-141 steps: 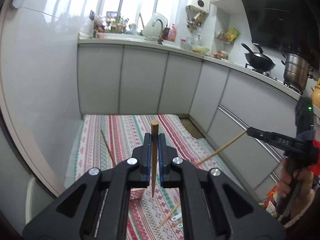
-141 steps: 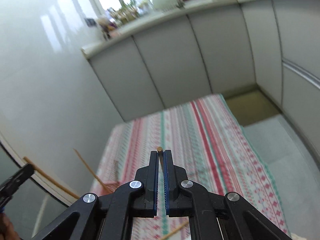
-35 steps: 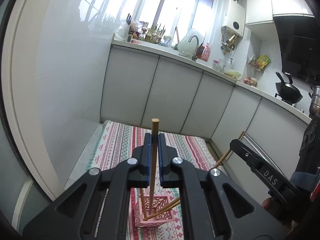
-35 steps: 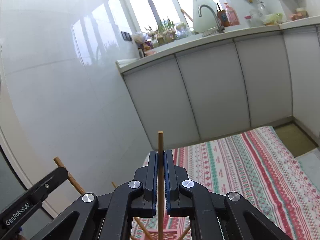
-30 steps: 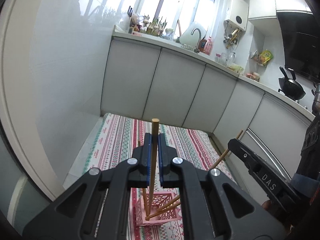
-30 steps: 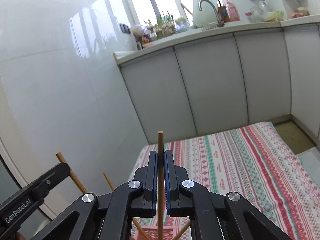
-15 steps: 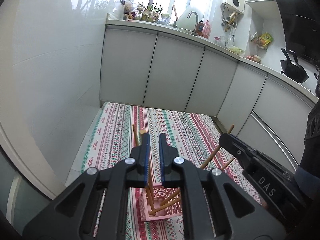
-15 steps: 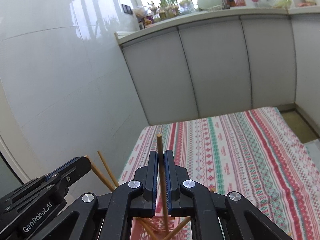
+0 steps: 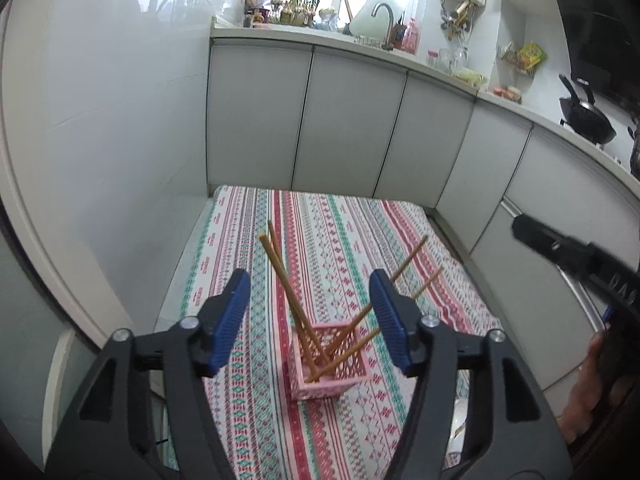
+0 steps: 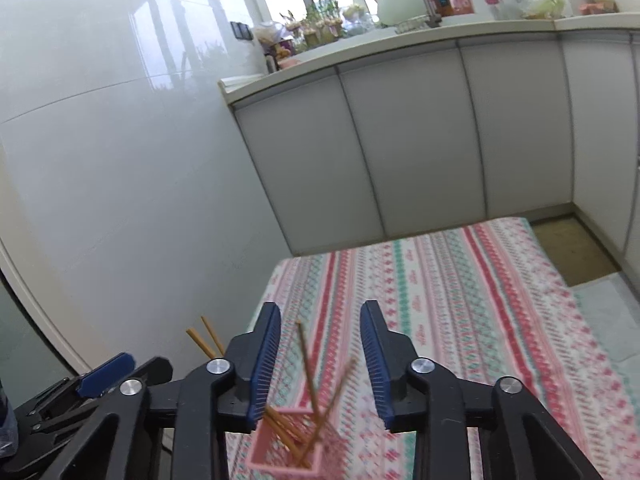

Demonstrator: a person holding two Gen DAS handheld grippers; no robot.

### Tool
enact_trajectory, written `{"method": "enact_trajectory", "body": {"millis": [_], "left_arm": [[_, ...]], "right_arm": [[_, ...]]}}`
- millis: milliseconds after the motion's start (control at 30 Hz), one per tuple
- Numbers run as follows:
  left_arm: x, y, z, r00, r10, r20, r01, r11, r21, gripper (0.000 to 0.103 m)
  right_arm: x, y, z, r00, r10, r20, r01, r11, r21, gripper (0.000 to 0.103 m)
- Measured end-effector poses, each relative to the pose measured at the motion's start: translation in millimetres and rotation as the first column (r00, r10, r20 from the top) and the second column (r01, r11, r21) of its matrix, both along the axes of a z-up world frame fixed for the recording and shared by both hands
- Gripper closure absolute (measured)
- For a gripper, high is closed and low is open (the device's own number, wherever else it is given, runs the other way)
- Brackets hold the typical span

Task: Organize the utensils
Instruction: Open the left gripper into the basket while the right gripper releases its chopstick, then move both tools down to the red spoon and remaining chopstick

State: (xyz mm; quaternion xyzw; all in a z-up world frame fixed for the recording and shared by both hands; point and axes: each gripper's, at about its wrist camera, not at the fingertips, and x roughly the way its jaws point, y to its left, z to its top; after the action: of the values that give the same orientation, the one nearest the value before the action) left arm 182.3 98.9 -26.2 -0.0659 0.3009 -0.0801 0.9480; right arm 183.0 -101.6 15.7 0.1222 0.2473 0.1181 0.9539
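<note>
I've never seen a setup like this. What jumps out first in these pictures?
A small pink basket stands on the striped cloth, with four wooden chopsticks leaning out of it in different directions. Framing it, the left tool is spread wide open and empty, and so is the right tool in its own view.

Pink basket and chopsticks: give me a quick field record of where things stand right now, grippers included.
basket: pink basket upright on the striped cloth
contents: four chopsticks standing in it, two leaning left, two right
left gripper: open, empty, above the basket
right gripper: open, empty, above the basket
loose chopsticks on cloth: none seen
</note>
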Motion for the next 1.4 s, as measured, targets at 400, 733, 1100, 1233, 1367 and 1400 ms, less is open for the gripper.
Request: {"method": "enact_trajectory", "body": {"millis": [400, 733, 1100, 1233, 1367, 1400], "left_arm": [[-26.0, -31.0, -9.2, 0.994, -0.074, -0.075, 0.08, 0.993, 0.087, 0.018], [-34.8, -64.2, -32.2, 0.973, -0.155, -0.171, 0.177, 0.977, 0.118, 0.017], [-30.6, -109.3, -74.1, 0.918, -0.229, -0.325, 0.294, 0.941, 0.166, 0.017], [-22.4, -127.0, -92.3, 0.884, -0.245, -0.397, 0.323, 0.936, 0.142, 0.017], [-17.1, -155.6, -107.2, 0.852, -0.269, -0.45, 0.375, 0.912, 0.165, 0.017], [-14.9, -168.1, -112.1, 0.841, -0.279, -0.463, 0.399, 0.899, 0.182, 0.017]], "right_arm": [[-36.4, -65.3, -15.5, 0.979, -0.064, -0.194, 0.058, 0.998, -0.038, 0.034], [-39.5, -90.3, -55.0, 0.923, -0.08, -0.378, 0.073, 0.997, -0.033, 0.022], [-21.3, -126.4, -123.2, 0.8, -0.151, -0.581, 0.137, 0.988, -0.068, 0.02], [-19.8, -140.8, -140.2, 0.757, -0.179, -0.628, 0.149, 0.984, -0.1, 0.02], [-20.8, -157.3, -153.4, 0.715, -0.191, -0.673, 0.161, 0.981, -0.107, 0.02], [-20.7, -160.3, -155.8, 0.708, -0.193, -0.679, 0.164, 0.981, -0.107, 0.02]]}}
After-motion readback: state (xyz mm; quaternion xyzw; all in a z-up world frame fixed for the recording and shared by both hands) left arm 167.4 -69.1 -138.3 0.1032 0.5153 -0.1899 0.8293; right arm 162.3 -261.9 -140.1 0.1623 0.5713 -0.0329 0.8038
